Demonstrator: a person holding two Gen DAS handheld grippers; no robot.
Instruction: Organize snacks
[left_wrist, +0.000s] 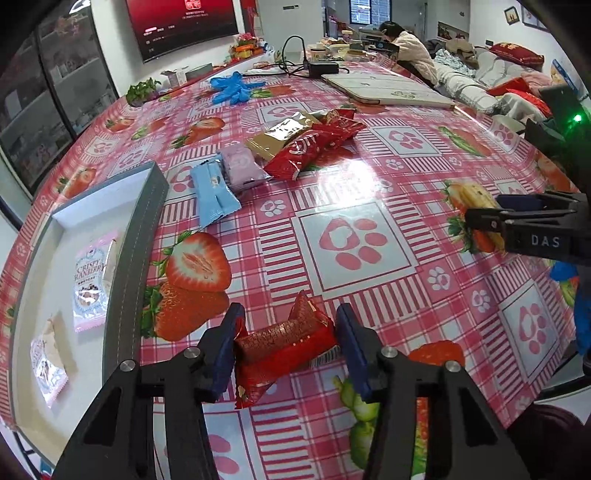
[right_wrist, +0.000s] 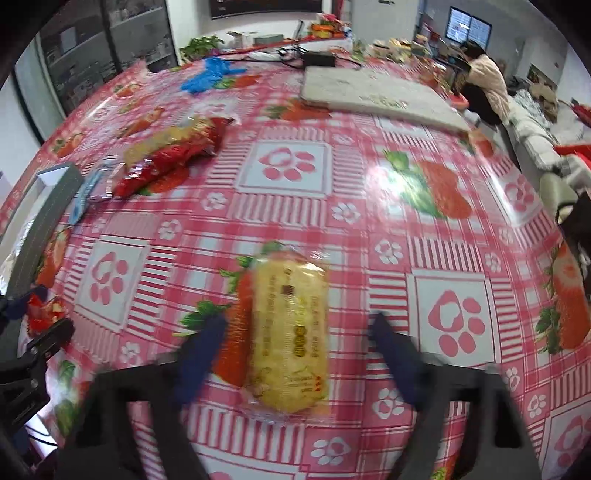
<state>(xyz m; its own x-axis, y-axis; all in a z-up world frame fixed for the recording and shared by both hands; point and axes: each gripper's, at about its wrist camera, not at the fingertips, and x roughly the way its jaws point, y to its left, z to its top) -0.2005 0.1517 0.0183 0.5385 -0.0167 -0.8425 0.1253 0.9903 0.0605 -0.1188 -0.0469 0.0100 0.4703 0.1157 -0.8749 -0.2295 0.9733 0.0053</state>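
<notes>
The left gripper (left_wrist: 286, 341) points down at the table (left_wrist: 354, 236), which is covered with a pink plaid cloth printed with strawberries and paw marks. Its blue pads press on both ends of a red snack packet (left_wrist: 284, 343); the packet lies crosswise between them, and one crimped end sticks up. Whether the packet rests on the cloth or is lifted clear cannot be told. To the left stands a grey tray (left_wrist: 147, 236) with a white floor, and two pale Crispy Cranberry packets (left_wrist: 92, 280) lie inside it. Farther off on the table lies a loose group of snacks: a light blue packet (left_wrist: 214, 195), a pink packet (left_wrist: 242, 166), a gold packet (left_wrist: 284, 134) and a long red packet (left_wrist: 310, 147), all touching or overlapping. Beyond them lie blue gloves (left_wrist: 231, 86) and a flat white pad (left_wrist: 384, 90); a person in a pale top (left_wrist: 410, 48) sits at the far end. The right gripper (right_wrist: 299, 354) straddles a yellow cracker packet (right_wrist: 288, 332) in clear wrap that lies flat on the cloth, lengthwise between the fingers. This view is blurred; a gap shows on each side of the packet, so the pads do not press on it. The jaws stand at a moderate width, with the packet between them but not gripped.
</notes>
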